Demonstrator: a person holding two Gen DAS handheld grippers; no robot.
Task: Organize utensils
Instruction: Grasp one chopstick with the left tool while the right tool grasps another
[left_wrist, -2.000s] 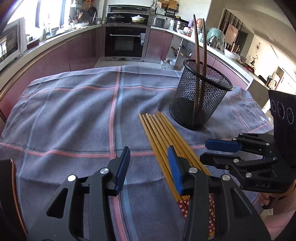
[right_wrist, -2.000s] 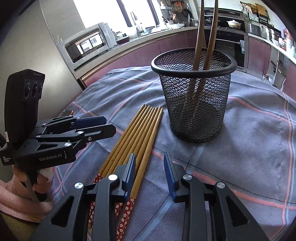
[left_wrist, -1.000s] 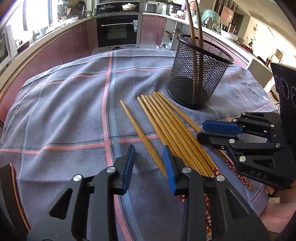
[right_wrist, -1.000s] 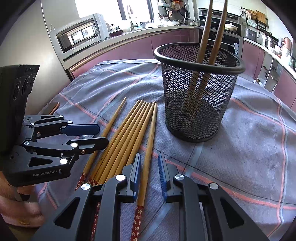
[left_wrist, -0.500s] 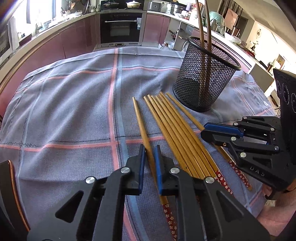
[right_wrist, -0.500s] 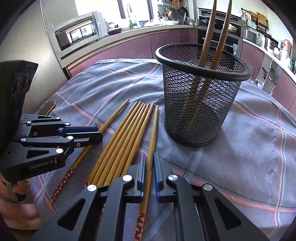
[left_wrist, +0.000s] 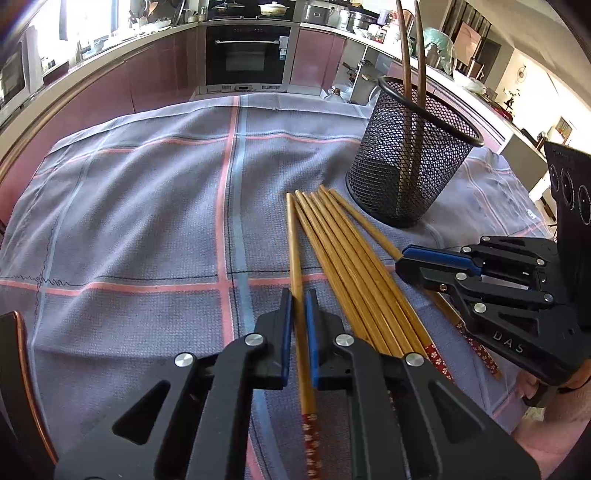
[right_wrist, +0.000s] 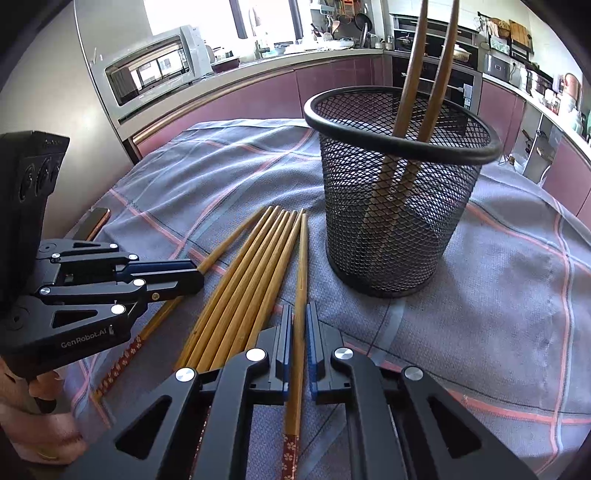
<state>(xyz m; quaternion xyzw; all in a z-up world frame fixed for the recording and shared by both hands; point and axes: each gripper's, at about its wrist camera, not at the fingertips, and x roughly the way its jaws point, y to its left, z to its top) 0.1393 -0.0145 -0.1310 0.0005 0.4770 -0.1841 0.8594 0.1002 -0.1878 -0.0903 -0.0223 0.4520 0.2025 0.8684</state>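
Several bamboo chopsticks (left_wrist: 354, 258) with red flowered ends lie side by side on the checked cloth, in front of a black mesh holder (left_wrist: 410, 155) with two dark chopsticks standing in it. My left gripper (left_wrist: 298, 306) is shut on the leftmost chopstick (left_wrist: 294, 240). My right gripper (right_wrist: 299, 321) is shut on the rightmost chopstick (right_wrist: 302, 258), beside the holder (right_wrist: 399, 192). The right gripper also shows in the left wrist view (left_wrist: 436, 262), and the left gripper in the right wrist view (right_wrist: 177, 275).
The grey cloth (left_wrist: 147, 206) with pink lines covers the table. A phone-like object (right_wrist: 94, 221) lies at the table's left edge. Kitchen counters, an oven and a microwave (right_wrist: 151, 74) stand behind.
Both grippers went from open to shut, each on one chopstick. The left one's chopstick was drawn away from the bundle, and its tip has swung back towards it.
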